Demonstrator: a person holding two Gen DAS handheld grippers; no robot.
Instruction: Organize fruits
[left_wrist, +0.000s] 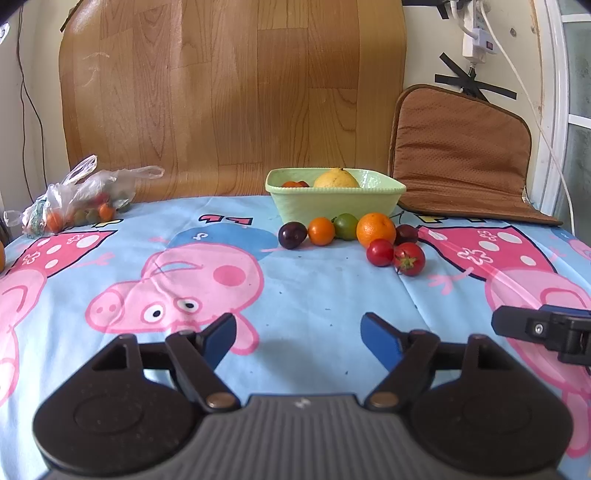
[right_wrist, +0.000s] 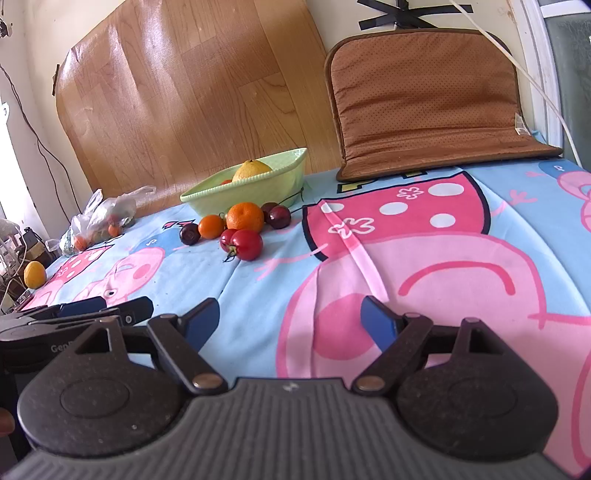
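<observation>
left gripper (left_wrist: 299, 334) spread, empty | right gripper (right_wrist: 290, 321) spread, empty | loose fruit (left_wrist: 376, 229) clustered centre frame before bowl (left_wrist: 334, 205); likely staged for loading

Little can be read. In the right wrist view, the letters "Gen" are printed in pale type on the black body of the left tongs (right_wrist: 110, 310) at the left edge; the remaining letters are hidden behind the right tongs' own housing. A small pale logo mark sits on the ribbed grey housing of each tool, too small to make out. The cartoon-pig cloth (left_wrist: 314, 295) carries small music-note signs on its blue patches. A label on the brown cushion (right_wrist: 522, 124) is illegible.
</observation>
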